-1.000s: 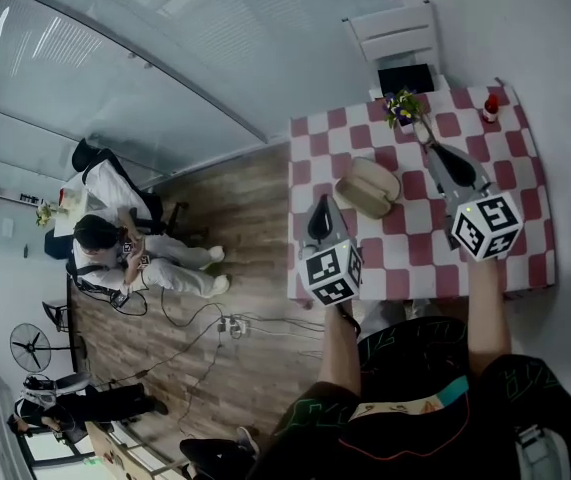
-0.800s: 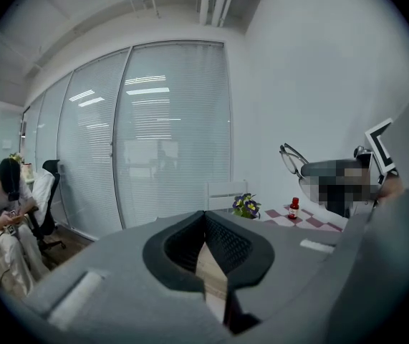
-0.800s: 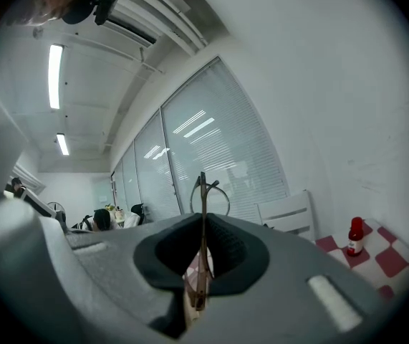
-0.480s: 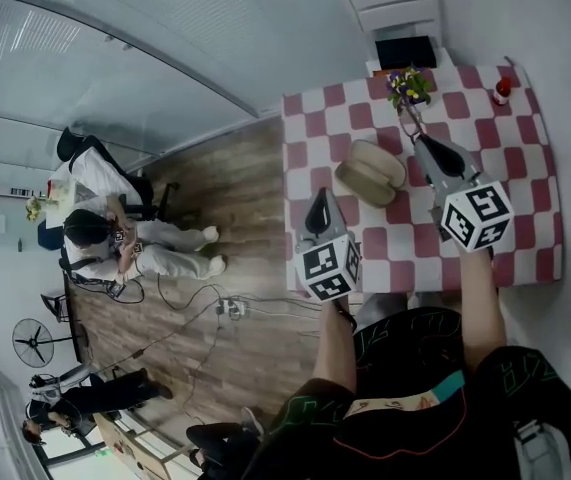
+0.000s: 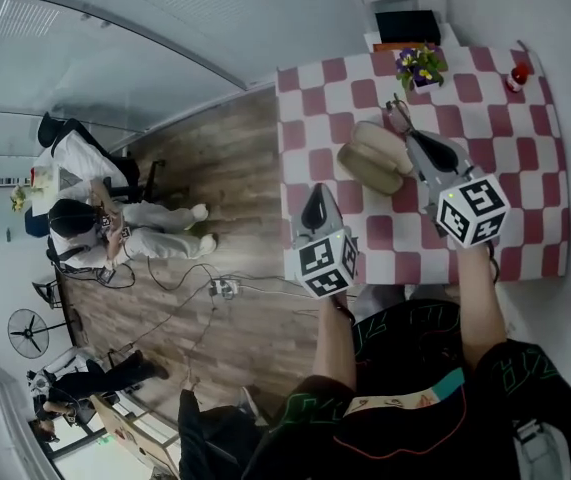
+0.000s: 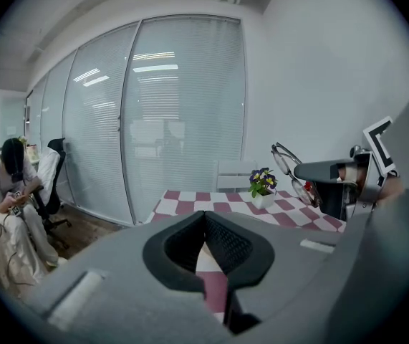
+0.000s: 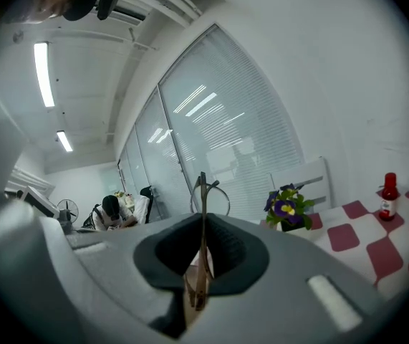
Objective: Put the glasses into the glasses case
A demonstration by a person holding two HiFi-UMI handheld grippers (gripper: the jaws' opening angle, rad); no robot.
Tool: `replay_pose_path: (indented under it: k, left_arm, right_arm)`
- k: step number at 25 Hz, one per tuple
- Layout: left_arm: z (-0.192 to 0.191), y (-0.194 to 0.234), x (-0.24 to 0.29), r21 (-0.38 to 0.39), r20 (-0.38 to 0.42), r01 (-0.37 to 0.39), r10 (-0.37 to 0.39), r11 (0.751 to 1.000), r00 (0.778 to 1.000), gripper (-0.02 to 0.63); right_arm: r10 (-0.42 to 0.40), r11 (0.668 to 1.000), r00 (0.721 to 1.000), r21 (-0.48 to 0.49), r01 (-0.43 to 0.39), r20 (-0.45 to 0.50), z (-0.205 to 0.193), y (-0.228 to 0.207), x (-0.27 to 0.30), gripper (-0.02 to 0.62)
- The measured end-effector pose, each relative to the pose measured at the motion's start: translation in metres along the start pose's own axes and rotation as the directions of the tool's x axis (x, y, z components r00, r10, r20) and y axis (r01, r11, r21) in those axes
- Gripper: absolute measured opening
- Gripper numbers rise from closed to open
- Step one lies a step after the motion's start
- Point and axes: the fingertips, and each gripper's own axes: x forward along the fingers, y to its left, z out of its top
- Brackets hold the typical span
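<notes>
thin wire glasses (image 7: 201,192), round lenses, beige case (image 5: 370,156)

Glasses (image 7: 202,192) temple ends hidden between fingers (image 7: 233,253); bottle (image 7: 387,201) label illegible.

We see the left tongs (image 6: 205,217) w/ a smooth, matt grey plastic shell; the pads (image 6: 228,247) look like black rubber w/ a fine ribbed texture. Right tongs (image 7: 203,217): same finish. Glasses (image 7: 202,192): thin metal-looking rims, brownish glossy temples, clear lenses. Glasses case (image 5: 373,156): beige, matt, smooth; material unclear. Worktop (image 5: 525,168): red/white check cloth, matt. Floor (image 5: 215,178): wood planks, low sheen.
</notes>
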Motion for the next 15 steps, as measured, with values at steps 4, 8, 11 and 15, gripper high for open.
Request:
replay_pose_path:
  k: [4, 8, 11, 15]
  left_arm:
    - [-0.012, 0.006, 0.008, -0.026, -0.026, 0.001, -0.002, 1.000, 1.000, 0.009]
    - [-0.021, 0.010, 0.014, -0.057, -0.038, 0.003, -0.005, 0.998, 0.999, 0.009]
    - [-0.031, 0.013, 0.018, -0.066, -0.059, -0.005, 0.001, 0.998, 0.998, 0.009]
    - [-0.043, 0.015, 0.019, -0.082, -0.083, -0.006, -0.001, 0.997, 0.997, 0.009]
  right_arm:
    - [0.012, 1.000, 0.999, 0.001, -0.012, -0.045, -0.016, 0.002, 0.014, 0.018]
    - [0.025, 1.000, 0.996, 0.008, -0.025, -0.084, -0.033, 0.005, 0.025, 0.018]
    - [0.039, 0.999, 0.993, 0.010, -0.038, -0.113, -0.044, 0.008, 0.034, 0.018]
    - [0.045, 0.999, 0.984, -0.011, -0.048, -0.175, -0.062, 0.014, 0.044, 0.018]
